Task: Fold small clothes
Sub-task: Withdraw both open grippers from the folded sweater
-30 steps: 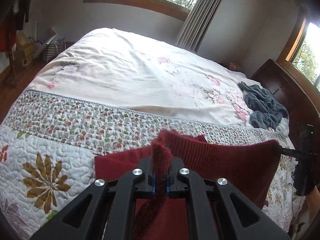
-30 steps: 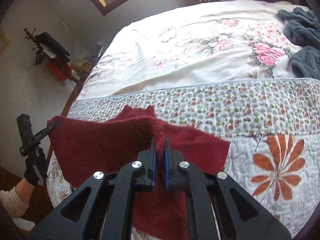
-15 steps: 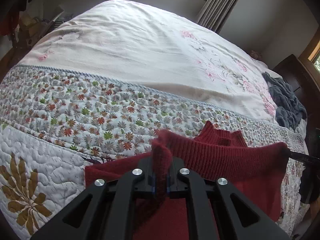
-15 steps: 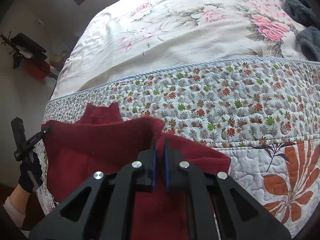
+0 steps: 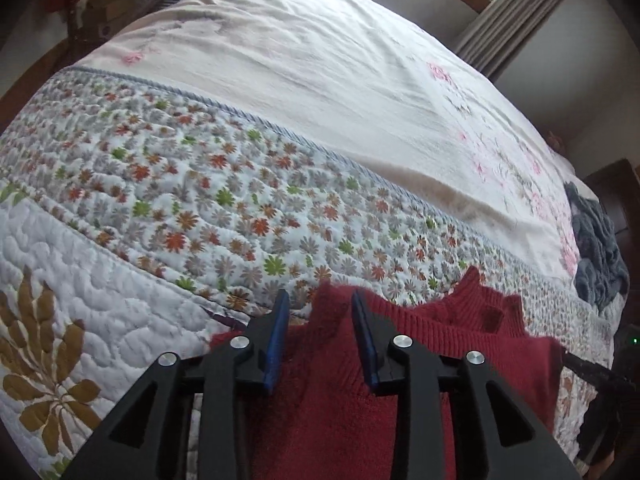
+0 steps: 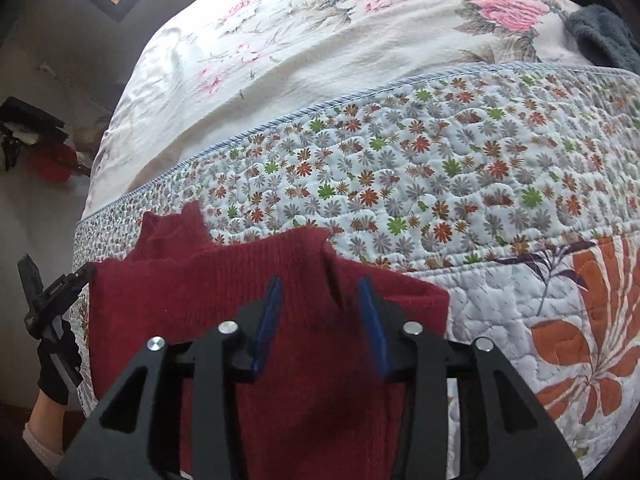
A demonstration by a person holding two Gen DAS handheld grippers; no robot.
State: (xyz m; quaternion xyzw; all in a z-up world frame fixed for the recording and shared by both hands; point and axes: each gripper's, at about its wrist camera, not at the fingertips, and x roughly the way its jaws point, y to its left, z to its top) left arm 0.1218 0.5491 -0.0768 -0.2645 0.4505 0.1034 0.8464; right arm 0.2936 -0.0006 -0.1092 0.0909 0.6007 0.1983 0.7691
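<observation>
A dark red knitted sweater (image 5: 448, 344) lies flat on the floral quilt (image 5: 168, 200) at the near edge of the bed. Its high collar (image 5: 486, 308) points away from me. My left gripper (image 5: 320, 300) is open, its blue-padded fingers spread on either side of a raised shoulder corner of the sweater. In the right wrist view the same sweater (image 6: 208, 292) spreads left, collar (image 6: 172, 232) at far left. My right gripper (image 6: 320, 284) is open too, straddling the other shoulder fold. The sweater's lower part is hidden under both grippers.
A grey fleece garment (image 5: 596, 256) is heaped at the bed's right side, also seen as grey fleece (image 6: 600, 28) at top right. White flowered bedspread (image 5: 320, 80) covers the far half. A gloved hand (image 6: 56, 364) holds the other gripper at the bed's left edge.
Both grippers have come down to the quilt with the sweater and let go: fingers shut on its shoulders before now stand apart. The sweater has settled flat.
</observation>
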